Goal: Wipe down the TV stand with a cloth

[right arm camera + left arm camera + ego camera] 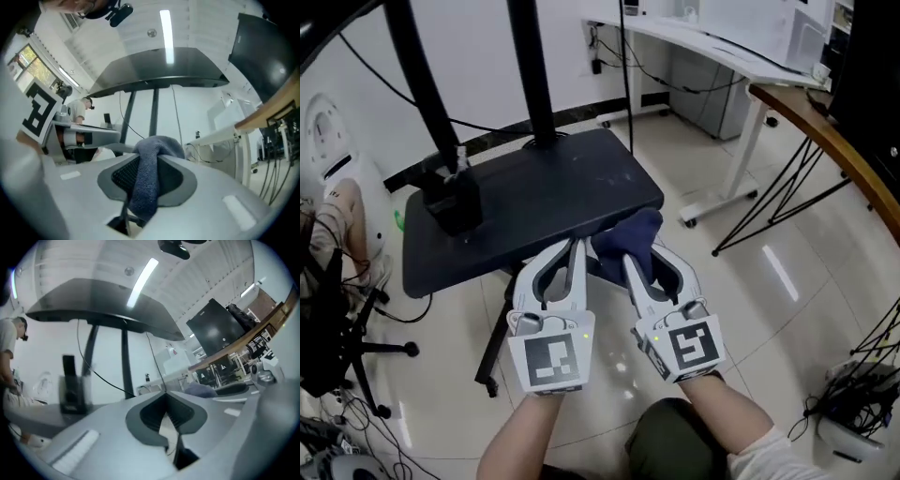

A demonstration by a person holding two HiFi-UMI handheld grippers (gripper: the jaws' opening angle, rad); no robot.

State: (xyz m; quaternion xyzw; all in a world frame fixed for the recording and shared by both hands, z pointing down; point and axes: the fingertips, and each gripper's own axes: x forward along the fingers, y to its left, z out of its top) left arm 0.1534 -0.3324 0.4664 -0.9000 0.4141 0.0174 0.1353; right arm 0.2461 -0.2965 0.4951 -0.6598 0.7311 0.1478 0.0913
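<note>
Near the TV stand (pixel 534 202), level right gripper (pixel 643 266) grips cloth (pixel 630 234).

Head view: stand poles (pixel 530 66) cut off by top edge. Cloth (pixel 628 236) lower part hidden behind right gripper (pixel 645 258). Left gripper view: box (pixel 71 385) motion-blurred, person (pixel 6 357) clipped at left edge.

We look steeply down from the head on the stand (pixel 534 202), with the left gripper (pixel 567 246) and right gripper (pixel 642 255) close at lower centre. The gripper cameras face slightly upward along their jaws. All views share the poles (pixel 124 362).
</note>
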